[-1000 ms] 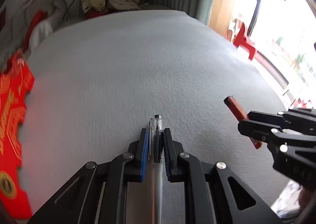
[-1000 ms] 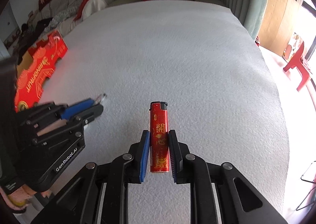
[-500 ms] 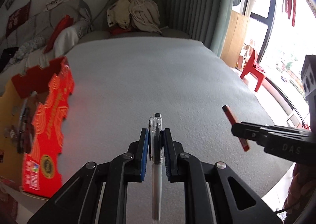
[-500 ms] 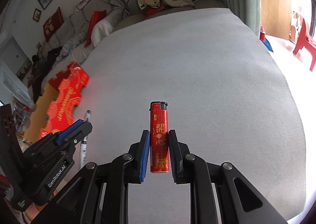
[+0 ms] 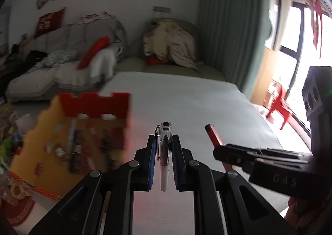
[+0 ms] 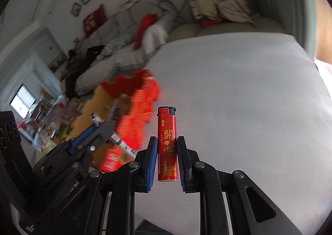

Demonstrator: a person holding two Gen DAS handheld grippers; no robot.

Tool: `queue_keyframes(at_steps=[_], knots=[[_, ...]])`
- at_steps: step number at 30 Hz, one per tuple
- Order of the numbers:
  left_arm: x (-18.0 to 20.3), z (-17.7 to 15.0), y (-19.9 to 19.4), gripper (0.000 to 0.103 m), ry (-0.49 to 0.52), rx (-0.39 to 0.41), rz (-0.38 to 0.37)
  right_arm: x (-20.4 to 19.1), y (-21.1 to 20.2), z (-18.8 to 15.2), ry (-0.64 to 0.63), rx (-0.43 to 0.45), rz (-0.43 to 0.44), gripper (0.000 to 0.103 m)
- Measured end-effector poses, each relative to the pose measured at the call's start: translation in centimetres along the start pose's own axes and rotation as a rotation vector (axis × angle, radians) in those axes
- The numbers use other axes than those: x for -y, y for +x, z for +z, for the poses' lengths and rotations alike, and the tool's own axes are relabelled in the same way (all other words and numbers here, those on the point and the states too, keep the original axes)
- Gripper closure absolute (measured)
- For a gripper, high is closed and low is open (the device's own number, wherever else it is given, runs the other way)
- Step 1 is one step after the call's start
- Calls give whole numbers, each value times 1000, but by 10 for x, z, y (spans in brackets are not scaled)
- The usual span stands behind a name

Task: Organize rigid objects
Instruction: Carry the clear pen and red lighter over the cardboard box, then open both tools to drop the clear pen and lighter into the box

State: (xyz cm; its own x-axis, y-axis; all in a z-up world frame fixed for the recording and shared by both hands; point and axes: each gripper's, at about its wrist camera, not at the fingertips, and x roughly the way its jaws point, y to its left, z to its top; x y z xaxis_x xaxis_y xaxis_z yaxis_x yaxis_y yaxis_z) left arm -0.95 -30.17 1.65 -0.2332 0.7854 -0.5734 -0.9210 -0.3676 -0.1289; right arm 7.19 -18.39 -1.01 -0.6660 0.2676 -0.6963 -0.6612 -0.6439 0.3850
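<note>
A grey surface (image 6: 238,94) runs toward a sofa (image 5: 62,65); above it the left claw (image 5: 164,141) grips a pen (image 5: 164,152) lengthwise — the right claw (image 6: 167,145) clamps a lighter (image 6: 167,143), cap pointing away.

Count, both views: hand-held grippers, two: left hand-held gripper (image 5: 164,145), right hand-held gripper (image 6: 167,147). Pens held, one: pen (image 5: 164,152). Lighters, one: lighter (image 6: 167,143). Boxes, one: box (image 5: 68,141), contents blurred, uncounted. Tabletops, one: tabletop (image 6: 238,94). Red chairs, one: red chair (image 5: 279,106).
</note>
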Motion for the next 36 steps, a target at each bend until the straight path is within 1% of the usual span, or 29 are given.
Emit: queue_keyframes(at_steps=[3, 7, 8, 10, 12, 13, 16, 22, 28, 31, 36], knots=[[-32, 7, -7, 86, -38, 18, 59, -32, 16, 8, -37, -1, 49, 83], [-75, 9, -11, 81, -121, 20, 94, -70, 41, 16, -94, -13, 91, 83], [-86, 10, -11, 84, -149, 22, 98, -78, 48, 17, -107, -19, 99, 83], [-93, 10, -13, 87, -154, 26, 129, -90, 59, 20, -126, -34, 114, 83], [-107, 10, -15, 87, -207, 25, 92, -98, 69, 23, -137, -44, 125, 83], [-112, 11, -14, 87, -221, 26, 87, -101, 74, 25, -141, -48, 127, 83], [-123, 13, -11, 87, -220, 34, 127, -104, 80, 28, -148, -56, 128, 83], [-143, 15, 0, 87, -231, 23, 184, -110, 89, 32, -168, -67, 125, 83], [-148, 11, 10, 87, -188, 3, 243, -116, 100, 34, -184, -83, 123, 83], [-150, 9, 15, 87, -171, -8, 267, -120, 105, 33, -209, -92, 105, 83], [-153, 8, 24, 87, -153, -25, 302, -131, 117, 32, -288, -105, 43, 83]])
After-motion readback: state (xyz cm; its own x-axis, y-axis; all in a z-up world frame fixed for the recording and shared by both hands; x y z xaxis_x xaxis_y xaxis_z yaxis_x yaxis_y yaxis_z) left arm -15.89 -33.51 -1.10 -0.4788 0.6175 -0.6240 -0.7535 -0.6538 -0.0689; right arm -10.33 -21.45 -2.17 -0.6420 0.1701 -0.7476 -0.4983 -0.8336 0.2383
